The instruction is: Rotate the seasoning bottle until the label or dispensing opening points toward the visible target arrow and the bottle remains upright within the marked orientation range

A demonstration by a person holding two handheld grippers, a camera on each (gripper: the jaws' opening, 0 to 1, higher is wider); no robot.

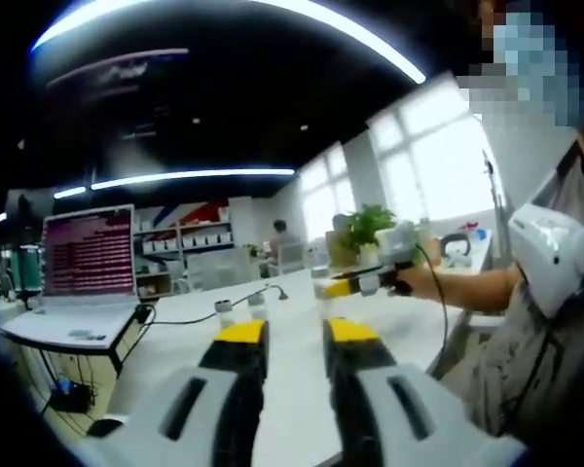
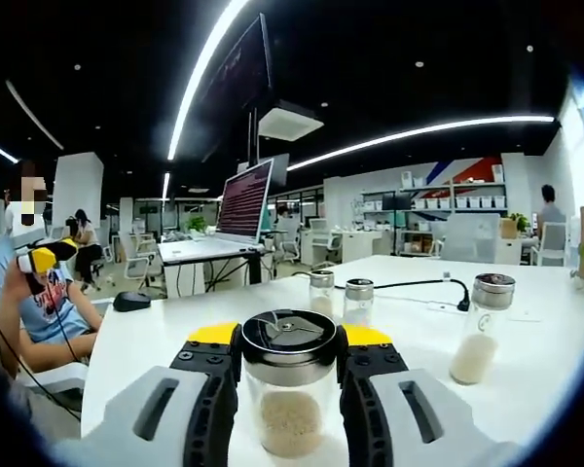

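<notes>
Gripping the seasoning bottle [image 2: 289, 389] upright over the white counter [image 2: 409, 292], the right gripper [image 2: 289, 365] should twist gently without tilting it, while the left gripper [image 1: 295, 345] waits empty with jaws parted; no arrow is apparent.

white table [image 2: 526, 321] | seasoning bottles [image 2: 479, 329] | cable [image 2: 409, 284] | mouse [image 2: 131, 302]
</notes>
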